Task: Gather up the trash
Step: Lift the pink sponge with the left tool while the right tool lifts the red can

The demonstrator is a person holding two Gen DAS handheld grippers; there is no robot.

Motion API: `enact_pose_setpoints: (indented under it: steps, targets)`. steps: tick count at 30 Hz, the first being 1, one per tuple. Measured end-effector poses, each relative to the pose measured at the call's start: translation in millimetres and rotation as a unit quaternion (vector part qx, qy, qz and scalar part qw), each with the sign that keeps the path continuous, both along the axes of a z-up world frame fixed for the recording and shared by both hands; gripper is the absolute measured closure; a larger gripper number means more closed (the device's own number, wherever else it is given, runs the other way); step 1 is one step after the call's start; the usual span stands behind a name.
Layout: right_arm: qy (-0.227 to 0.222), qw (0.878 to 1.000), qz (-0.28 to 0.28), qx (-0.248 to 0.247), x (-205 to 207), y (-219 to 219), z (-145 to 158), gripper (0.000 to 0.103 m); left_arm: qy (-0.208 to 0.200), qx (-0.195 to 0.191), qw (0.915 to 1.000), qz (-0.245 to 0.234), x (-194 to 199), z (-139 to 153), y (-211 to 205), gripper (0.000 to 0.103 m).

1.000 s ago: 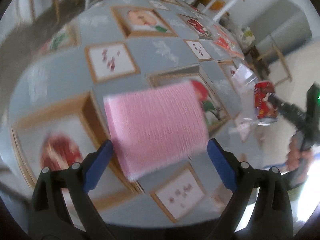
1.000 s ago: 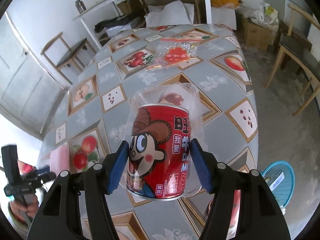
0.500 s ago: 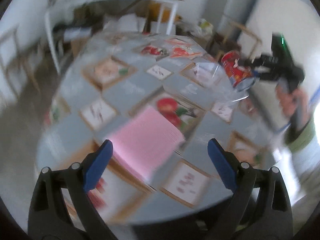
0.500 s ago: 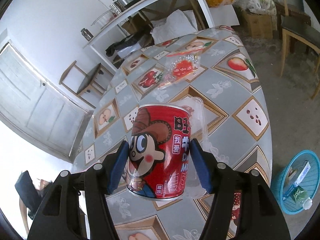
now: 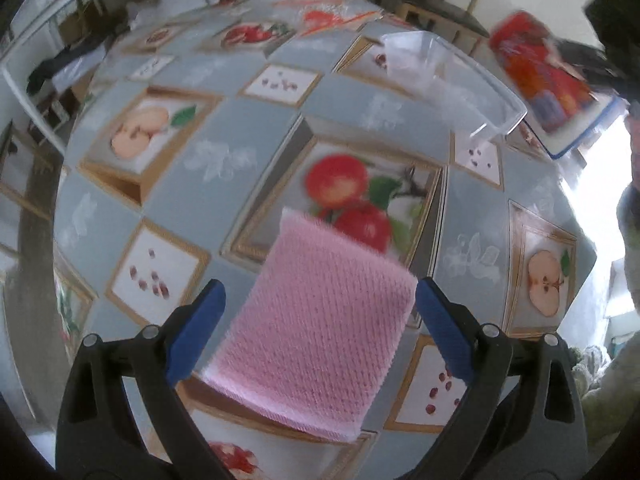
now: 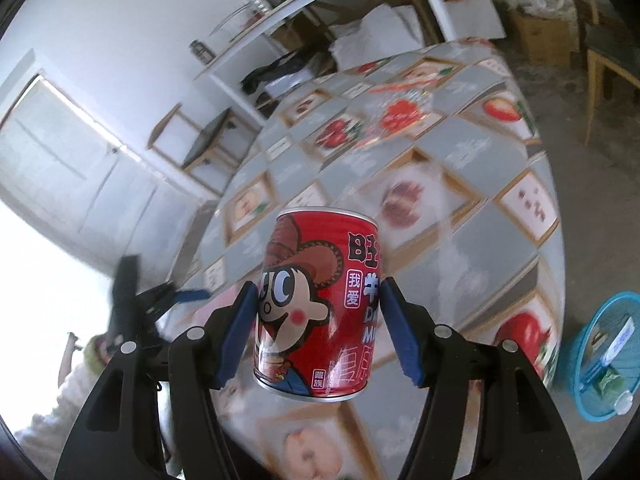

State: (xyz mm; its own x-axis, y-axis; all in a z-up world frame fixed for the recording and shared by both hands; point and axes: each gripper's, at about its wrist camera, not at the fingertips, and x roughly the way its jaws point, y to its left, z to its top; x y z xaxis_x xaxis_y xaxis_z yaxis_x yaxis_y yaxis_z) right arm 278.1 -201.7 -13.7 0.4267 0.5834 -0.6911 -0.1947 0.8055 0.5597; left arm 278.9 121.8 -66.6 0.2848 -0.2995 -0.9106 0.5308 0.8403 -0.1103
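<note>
Between the blue pads of my right claw [image 6: 318, 330], a red drink can [image 6: 318, 304] hangs upright, lifted clear of the table [image 6: 492, 240]; the pads press its two sides and the jaws stand about half open around it. Below and to the right of that claw, on the floor past the table's edge, sits a blue basket [image 6: 600, 360] with scraps already in it, which I judge to be where the can belongs. The can's long axis runs up and down, so the carry looks like a swing right and down, away from the table. My left claw [image 5: 318, 328] hangs open above a pink cloth [image 5: 320, 332] lying flat on the table, its pads beside the cloth but gripping nothing. Ahead of it rests a clear plastic tray [image 5: 448, 76], and farther off a red snack wrapper [image 5: 328, 16], both still to collect.
</note>
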Motion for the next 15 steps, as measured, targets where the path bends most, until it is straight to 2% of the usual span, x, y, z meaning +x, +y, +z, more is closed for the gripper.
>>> enact_pose_setpoints:
  steps: [5,8,11,15]
  targets:
    - [0.044,0.999,0.023,0.000,-33,13,-21,0.042,0.032,-0.022,0.9978,0.054,-23,-8,10,0.011]
    - [0.067,0.997,0.021,-0.022,-50,26,-44,0.042,0.060,-0.064,0.9919,0.092,-40,-11,14,0.011]
    - [0.069,0.996,0.015,-0.050,-61,38,-57,0.042,0.054,-0.074,0.9897,0.109,-57,-12,13,0.011]
    - [0.060,0.995,0.012,-0.075,-64,47,-63,0.042,0.033,-0.065,0.9891,0.128,-65,-6,12,0.011]
